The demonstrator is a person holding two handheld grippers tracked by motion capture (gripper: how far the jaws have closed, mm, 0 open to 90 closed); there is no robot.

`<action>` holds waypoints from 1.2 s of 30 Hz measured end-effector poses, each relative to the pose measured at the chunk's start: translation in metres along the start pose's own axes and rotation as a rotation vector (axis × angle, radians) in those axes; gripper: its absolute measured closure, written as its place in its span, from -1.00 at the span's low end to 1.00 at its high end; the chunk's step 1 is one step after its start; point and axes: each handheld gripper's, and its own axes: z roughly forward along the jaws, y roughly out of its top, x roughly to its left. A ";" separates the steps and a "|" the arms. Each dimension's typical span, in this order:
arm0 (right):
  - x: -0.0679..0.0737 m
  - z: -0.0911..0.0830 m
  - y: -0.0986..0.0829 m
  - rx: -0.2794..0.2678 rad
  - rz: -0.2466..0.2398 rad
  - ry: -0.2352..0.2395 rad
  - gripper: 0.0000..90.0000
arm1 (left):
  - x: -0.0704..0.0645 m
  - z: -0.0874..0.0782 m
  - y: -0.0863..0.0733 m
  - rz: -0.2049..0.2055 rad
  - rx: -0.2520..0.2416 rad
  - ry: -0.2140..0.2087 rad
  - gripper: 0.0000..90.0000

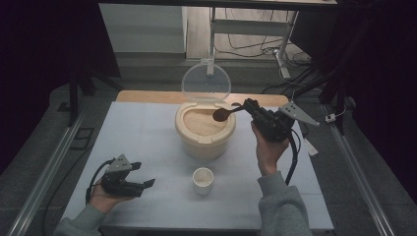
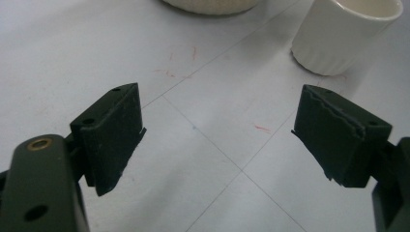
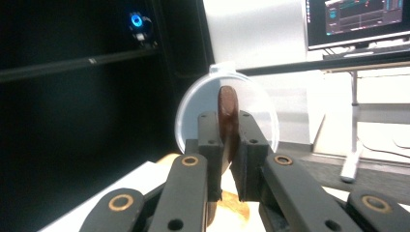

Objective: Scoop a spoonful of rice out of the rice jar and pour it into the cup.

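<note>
Over the open rice container [image 1: 205, 129], your right gripper [image 1: 250, 107] pinches the wooden spoon [image 1: 222, 114] by its handle, left gripper [image 1: 142, 183] idle and wide on the desk [image 1: 147, 132], so any wrist roll risks spilling grains short of the cup [image 1: 202, 180].

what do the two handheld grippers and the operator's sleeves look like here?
Both the left gripper and right gripper are black two-jaw units, each topped by a grey three-cornered plate, with a black cable trailing back. Brass-coloured pivot rings show on the jaw links. The left gripper's pads are matt black with ragged edges. The person wears grey sleeves.
</note>
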 end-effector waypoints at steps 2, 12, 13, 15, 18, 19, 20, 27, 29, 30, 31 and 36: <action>0.002 0.004 -0.002 0.024 -0.039 -0.026 0.85 | 0.000 0.000 0.000 -0.002 0.003 0.000 -0.61; 0.010 0.026 -0.019 0.126 -0.108 -0.074 0.85 | 0.000 0.001 -0.001 0.000 0.010 0.000 -0.61; 0.010 0.028 -0.021 0.128 -0.100 -0.073 0.85 | 0.000 0.001 -0.001 -0.001 0.009 0.000 -0.61; 0.011 0.032 -0.026 0.143 -0.089 -0.066 0.85 | 0.000 0.002 -0.001 -0.001 0.010 0.000 -0.61; 0.009 0.038 -0.033 0.155 -0.042 -0.055 0.85 | 0.000 0.002 -0.001 0.000 0.011 -0.003 -0.61; 0.007 0.040 -0.035 0.155 -0.016 -0.054 0.85 | 0.000 0.002 -0.001 0.001 0.013 -0.003 -0.61; 0.005 0.041 -0.037 0.154 0.014 -0.051 0.85 | 0.000 0.002 -0.001 0.001 0.012 -0.003 -0.61; -0.008 0.041 -0.042 0.139 0.147 -0.046 0.85 | 0.000 0.003 -0.001 0.003 0.014 -0.004 -0.61; -0.008 0.041 -0.042 0.139 0.157 -0.044 0.84 | 0.000 0.003 -0.001 0.003 0.014 -0.002 -0.61; -0.008 0.041 -0.042 0.137 0.165 -0.043 0.84 | 0.000 0.003 -0.001 0.003 0.014 -0.002 -0.61; -0.009 0.041 -0.042 0.136 0.176 -0.042 0.84 | 0.000 0.003 -0.001 0.004 0.014 -0.002 -0.61; -0.011 0.041 -0.046 0.134 0.240 -0.024 0.83 | 0.000 0.003 -0.001 0.004 0.015 -0.002 -0.61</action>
